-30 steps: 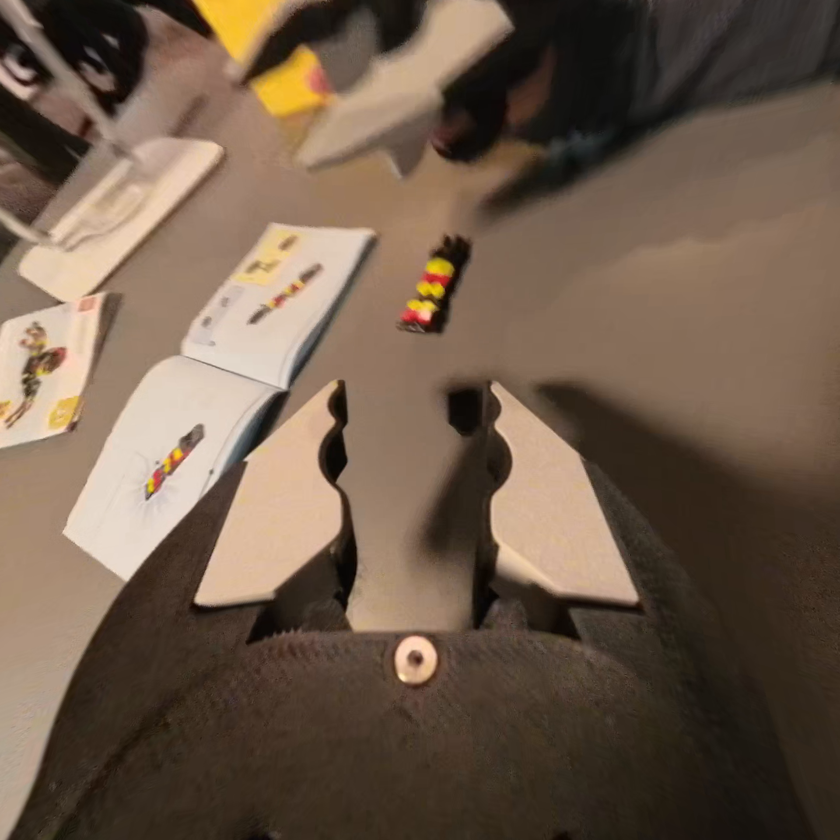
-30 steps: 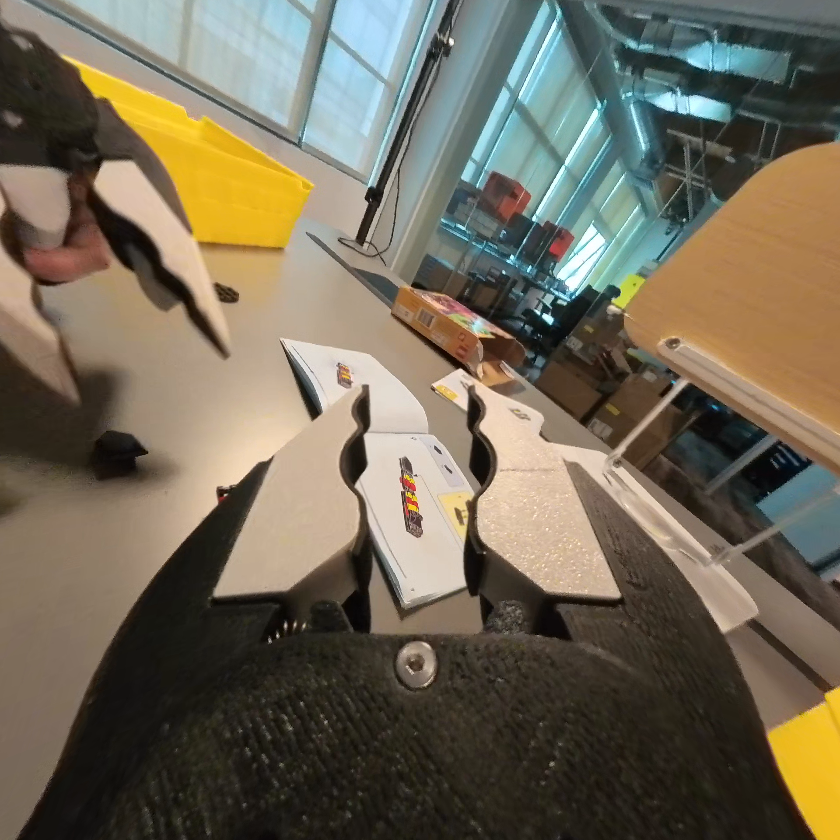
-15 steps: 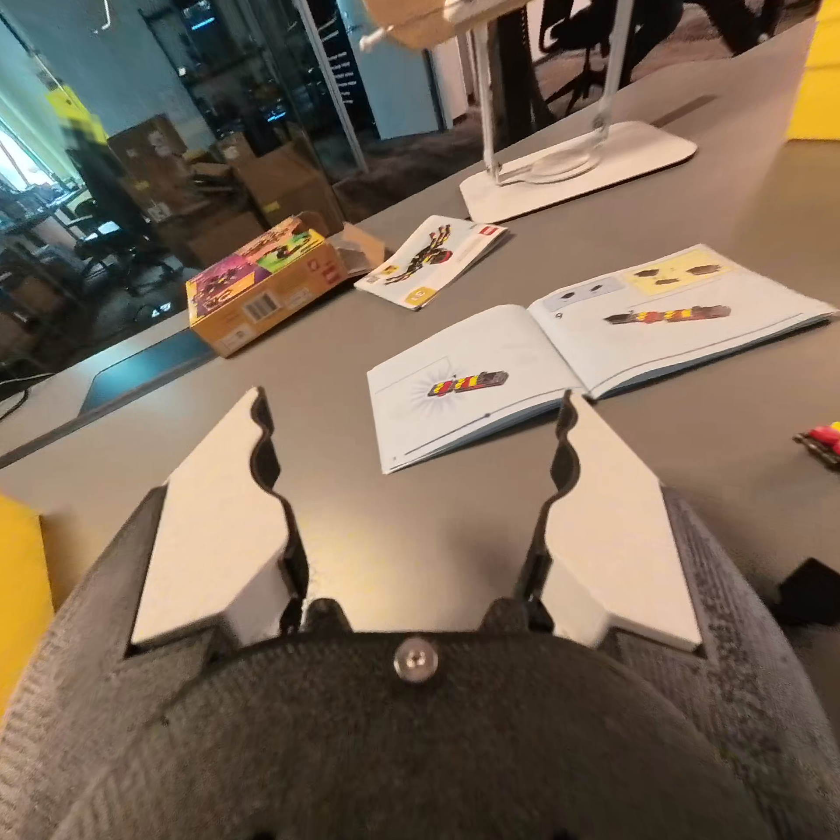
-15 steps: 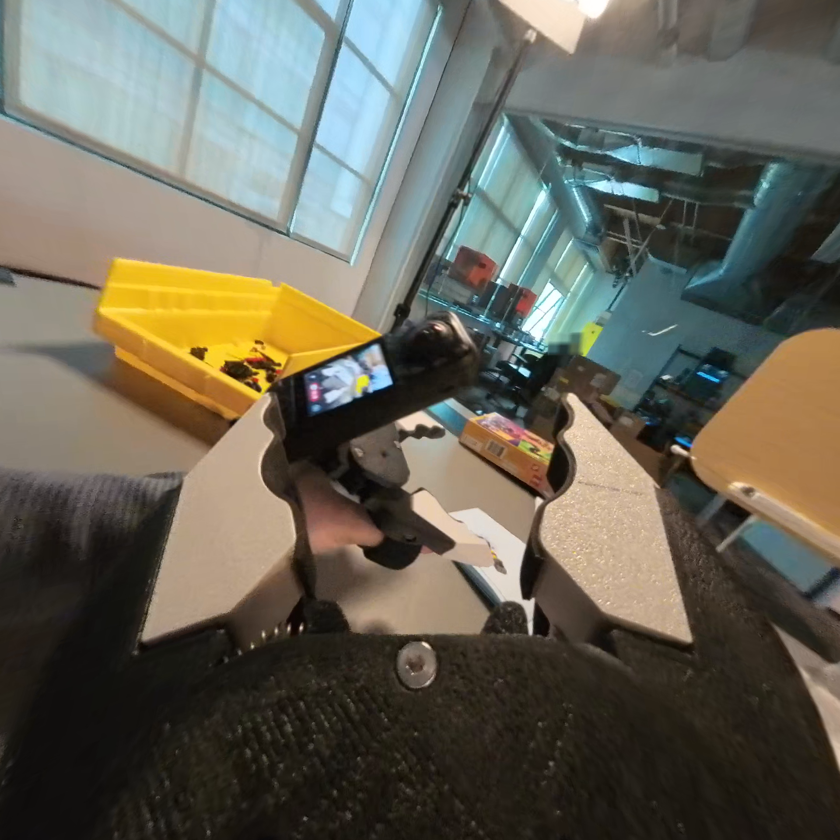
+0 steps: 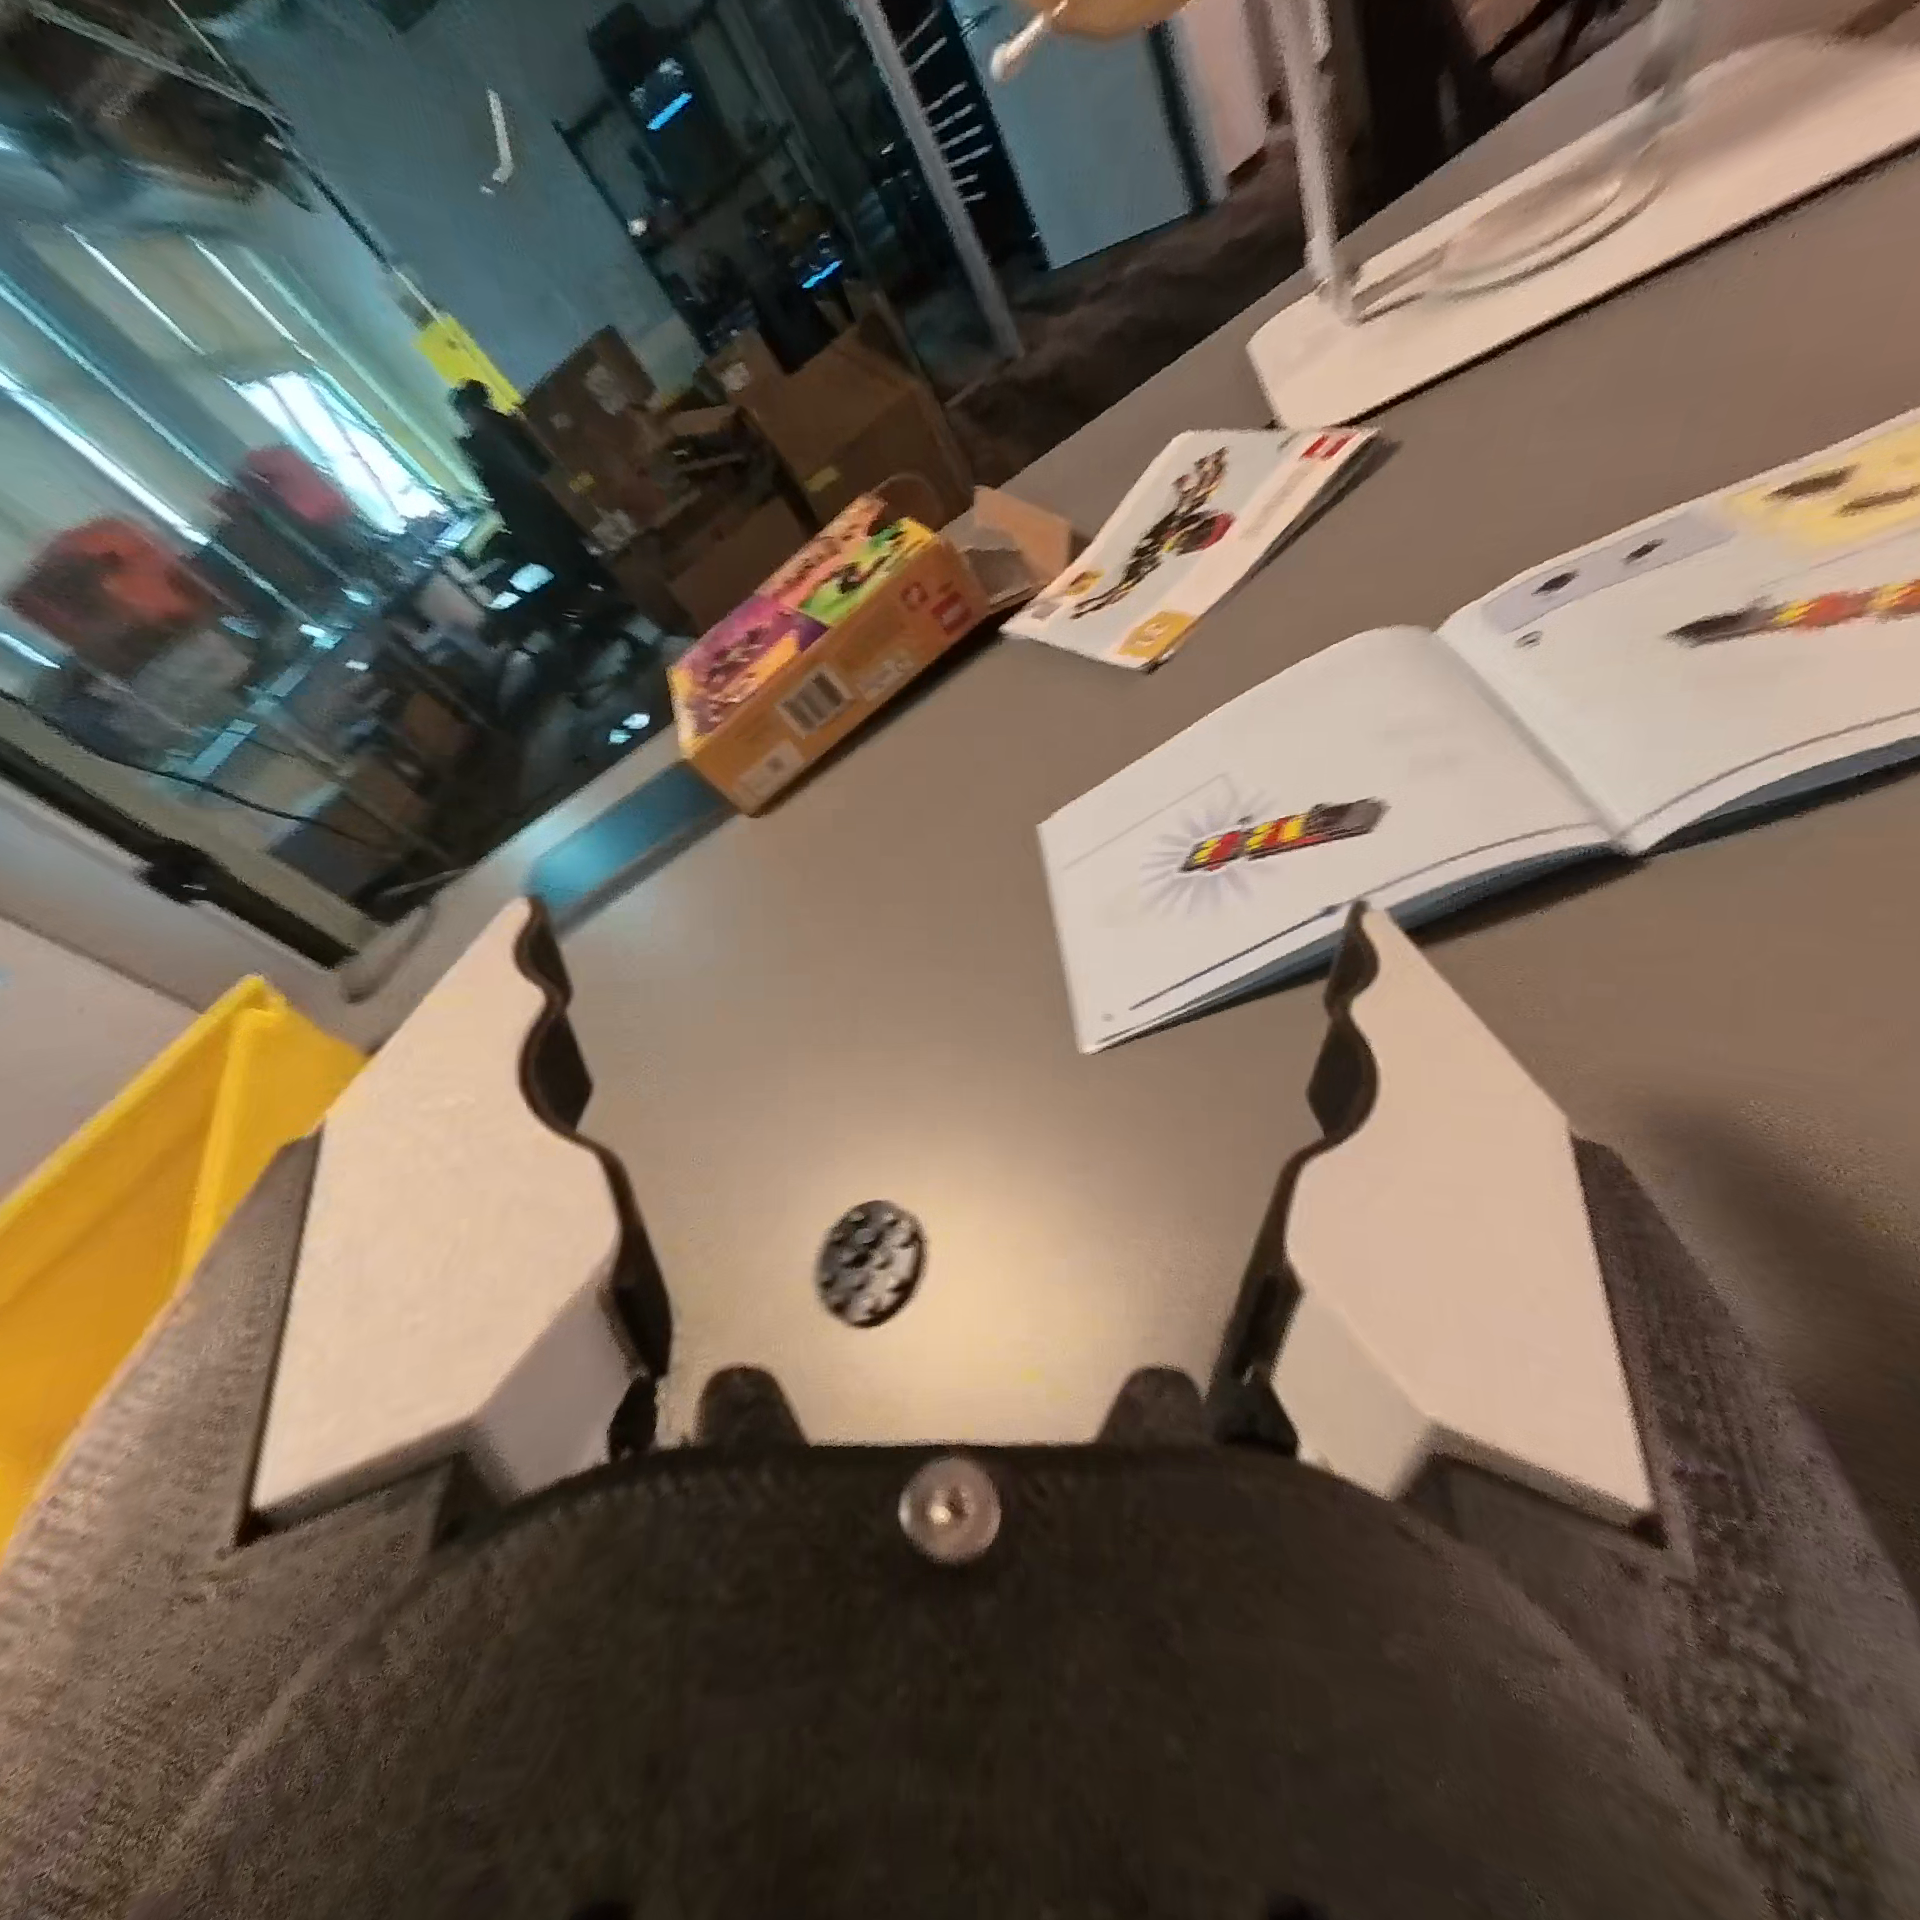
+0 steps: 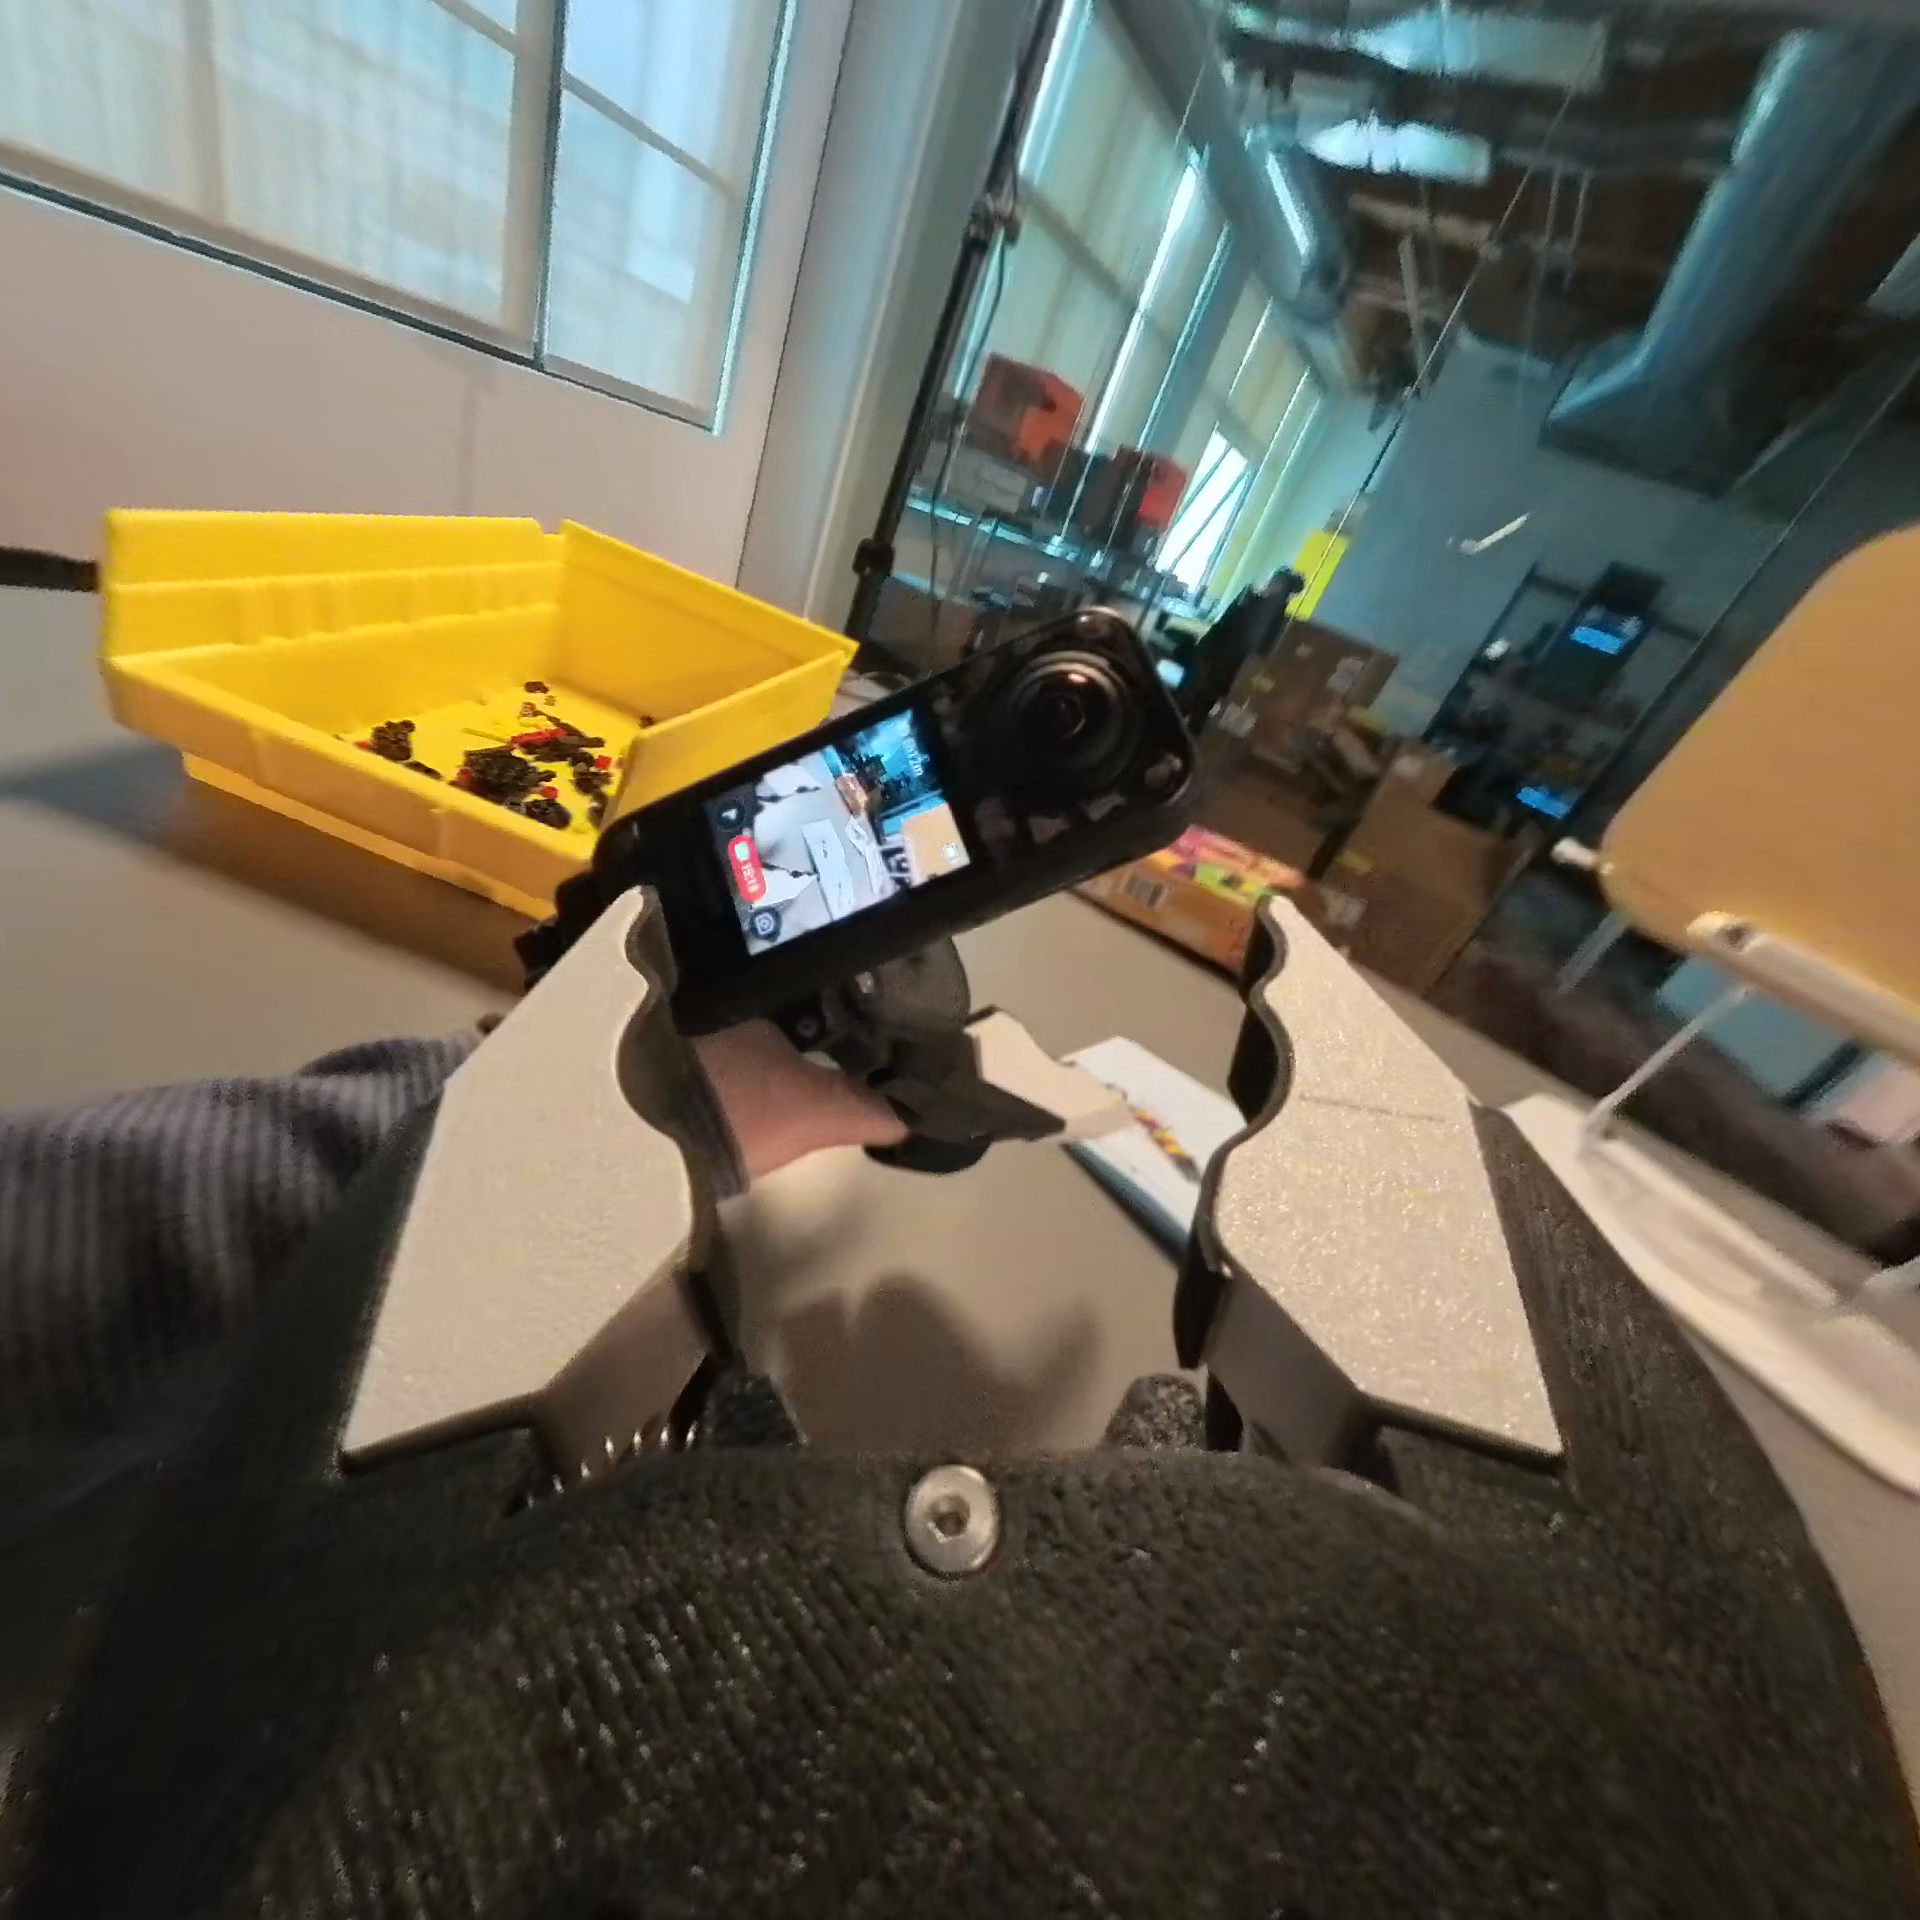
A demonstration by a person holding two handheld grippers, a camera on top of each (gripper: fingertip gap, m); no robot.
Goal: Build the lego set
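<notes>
My left gripper [image 5: 940, 925] is wide open and empty, low over the grey table [image 5: 935, 997]. A small round black lego piece [image 5: 871, 1263] lies on the table between its fingers, near their base. An open instruction booklet [image 5: 1455, 790] lies ahead to the right. My right gripper [image 6: 940, 925] is open and empty, raised above the table. Beyond it a hand [image 6: 800, 1101] holds the other gripper with its black camera [image 6: 914, 821]. A yellow bin [image 6: 416, 665] with several small black and red lego pieces stands at the back left.
An orange lego box [image 5: 831, 655] and a second booklet [image 5: 1195, 551] lie farther back. A white stand base [image 5: 1558, 270] is at the far right. The yellow bin's edge [image 5: 125, 1195] is close on the left. A wooden board on a clear stand [image 6: 1766, 810] rises at the right.
My left gripper swung left from the striped lego build toward the booklets and opened wide; the round black piece now lies between its fingers. My right gripper lifted, opened wider and turned toward the bin.
</notes>
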